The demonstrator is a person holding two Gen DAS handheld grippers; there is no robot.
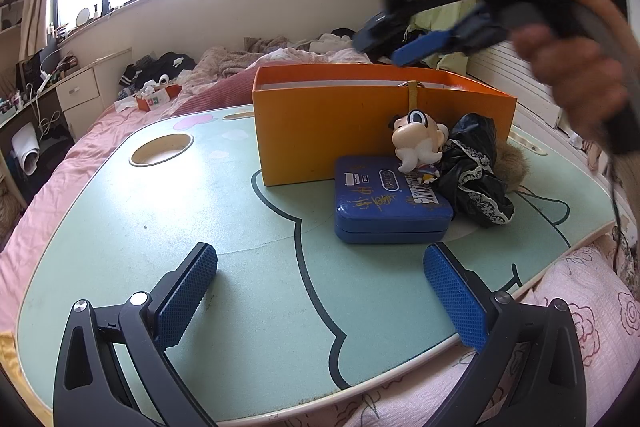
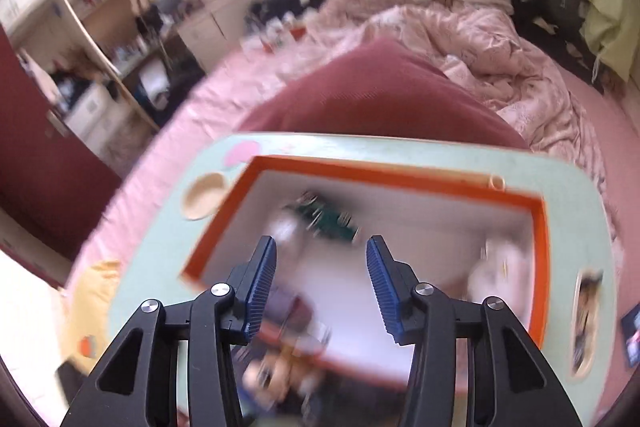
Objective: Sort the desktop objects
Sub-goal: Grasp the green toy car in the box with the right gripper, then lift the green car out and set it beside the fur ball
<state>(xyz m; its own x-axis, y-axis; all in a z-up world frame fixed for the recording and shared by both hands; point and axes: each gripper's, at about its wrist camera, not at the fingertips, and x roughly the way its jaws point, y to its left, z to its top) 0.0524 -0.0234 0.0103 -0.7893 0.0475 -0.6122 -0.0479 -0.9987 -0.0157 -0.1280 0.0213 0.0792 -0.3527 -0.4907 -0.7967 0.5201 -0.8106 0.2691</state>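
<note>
Orange rectangular box [image 1: 340,131] (matte card), glossy blue tin [image 1: 390,205].

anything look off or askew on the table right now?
Yes, loose clutter. A big-headed figurine sits tilted on the back corner of the blue tin, leaning against the orange box. A crumpled black lace-trimmed cloth is heaped beside the tin. Nothing looks spilled or broken.

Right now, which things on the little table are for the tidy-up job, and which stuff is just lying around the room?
For the job:
orange box
blue tin
big-headed toy figure
black lacy cloth
furry brown thing

Just lying about:
pink bedding
clothes heap
white drawers
red cushion
</note>
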